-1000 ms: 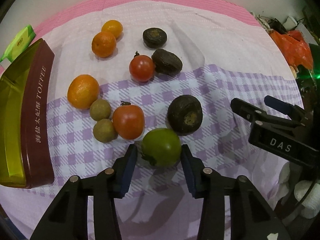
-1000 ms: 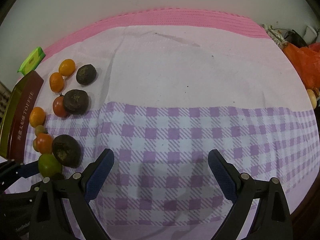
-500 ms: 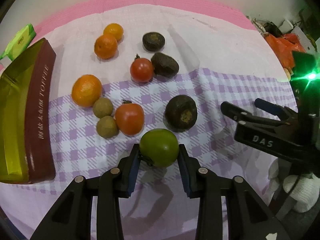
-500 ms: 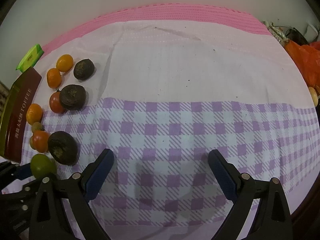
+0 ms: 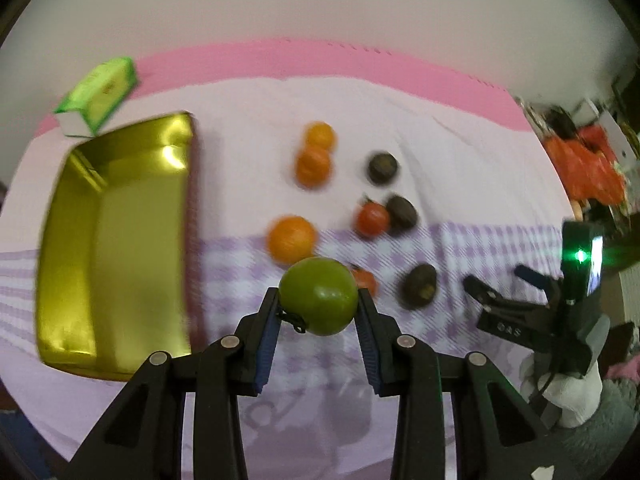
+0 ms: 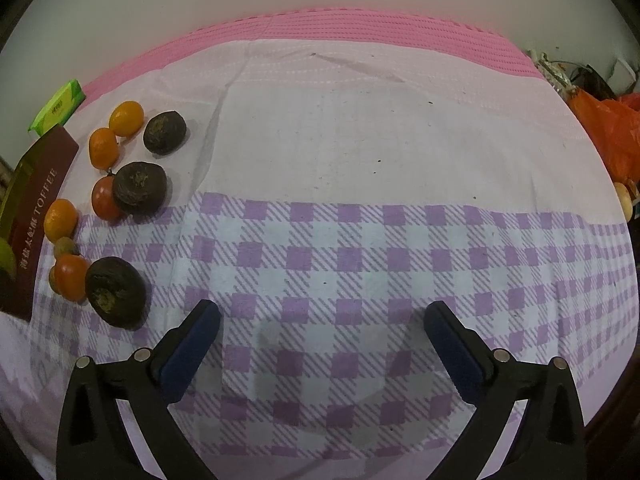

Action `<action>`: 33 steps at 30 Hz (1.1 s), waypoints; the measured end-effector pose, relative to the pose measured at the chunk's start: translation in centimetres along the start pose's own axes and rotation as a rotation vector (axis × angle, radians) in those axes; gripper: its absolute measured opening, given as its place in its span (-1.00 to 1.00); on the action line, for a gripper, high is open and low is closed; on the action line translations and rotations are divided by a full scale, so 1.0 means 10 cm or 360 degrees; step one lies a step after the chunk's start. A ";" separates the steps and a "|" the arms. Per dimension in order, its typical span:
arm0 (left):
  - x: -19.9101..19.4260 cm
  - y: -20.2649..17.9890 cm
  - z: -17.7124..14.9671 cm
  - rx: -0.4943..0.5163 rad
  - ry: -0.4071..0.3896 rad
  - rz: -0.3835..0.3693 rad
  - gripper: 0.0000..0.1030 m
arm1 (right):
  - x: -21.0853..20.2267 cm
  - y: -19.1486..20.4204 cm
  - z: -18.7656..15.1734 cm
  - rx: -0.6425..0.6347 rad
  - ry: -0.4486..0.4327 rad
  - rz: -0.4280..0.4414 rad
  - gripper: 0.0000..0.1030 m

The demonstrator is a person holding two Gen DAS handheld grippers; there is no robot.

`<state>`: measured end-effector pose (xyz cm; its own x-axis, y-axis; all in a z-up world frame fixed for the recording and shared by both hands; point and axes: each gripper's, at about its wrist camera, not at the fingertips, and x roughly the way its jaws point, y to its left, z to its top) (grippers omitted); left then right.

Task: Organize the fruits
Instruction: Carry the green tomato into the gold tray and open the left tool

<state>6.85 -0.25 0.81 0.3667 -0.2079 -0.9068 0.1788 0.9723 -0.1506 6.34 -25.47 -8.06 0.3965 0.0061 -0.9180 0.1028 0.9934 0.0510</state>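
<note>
Left wrist view. Left gripper [image 5: 318, 312] clenched on a green tomato [image 5: 319, 295], blue pads pressing both flanks; the fruit hangs clear of the checked cloth [image 5: 460, 248]. To its left, the gold toffee tin [image 5: 116, 248] lies open and looks bare inside. A small green box [image 5: 98, 96] sits at the tin's far corner. On the cloth beyond: two small oranges [image 5: 314, 152] touching, a larger orange [image 5: 291, 239], a red tomato [image 5: 373, 219] against a dark wrinkled fruit [image 5: 401, 211], another dark one [image 5: 383, 167] further back, a third [image 5: 419, 286] near the held tomato. A second red tomato [image 5: 365, 280] peeks from behind it. View is blurred. Right gripper [image 5: 512, 300] shows at the right edge.

Right wrist view. Right gripper [image 6: 322, 334] released, jaws opening wide, nothing between them, only checked cloth [image 6: 360, 260] below. Fruit cluster sits well off to its left, beside the tin's maroon wall [image 6: 38, 216]. Two small brownish fruits [image 6: 65, 247] are partly hidden there.

Progress, as a judgement: barely begun. No fruit visibly in the tin; the green tomato appears to be the first. Everything else remains on the cloth.
</note>
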 end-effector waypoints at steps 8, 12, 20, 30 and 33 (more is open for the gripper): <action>-0.11 0.72 0.09 -0.0154 -0.0034 0.0198 -0.35 | 0.00 0.01 -0.01 -0.0003 -0.0004 -0.0005 1.00; -0.07 1.02 0.01 -0.0211 -0.0004 0.0264 -0.35 | 0.00 0.01 -0.02 -0.0004 -0.0006 -0.0009 1.00; 0.05 1.36 -0.12 -0.0265 0.0080 0.0290 -0.35 | 0.00 0.02 -0.01 -0.0002 -0.0010 -0.0022 1.00; 0.19 1.57 -0.21 -0.0309 0.0162 0.0363 -0.35 | 0.00 0.03 -0.02 -0.0001 -0.0017 -0.0025 1.00; 0.23 1.63 -0.27 -0.0342 0.0183 0.0377 -0.35 | 0.00 0.02 -0.02 -0.0001 -0.0018 -0.0026 1.00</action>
<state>8.14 15.39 -4.79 0.2678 0.0281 -0.9631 -0.1000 0.9950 0.0013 6.21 -25.20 -8.12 0.4052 -0.0117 -0.9142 0.1087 0.9934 0.0354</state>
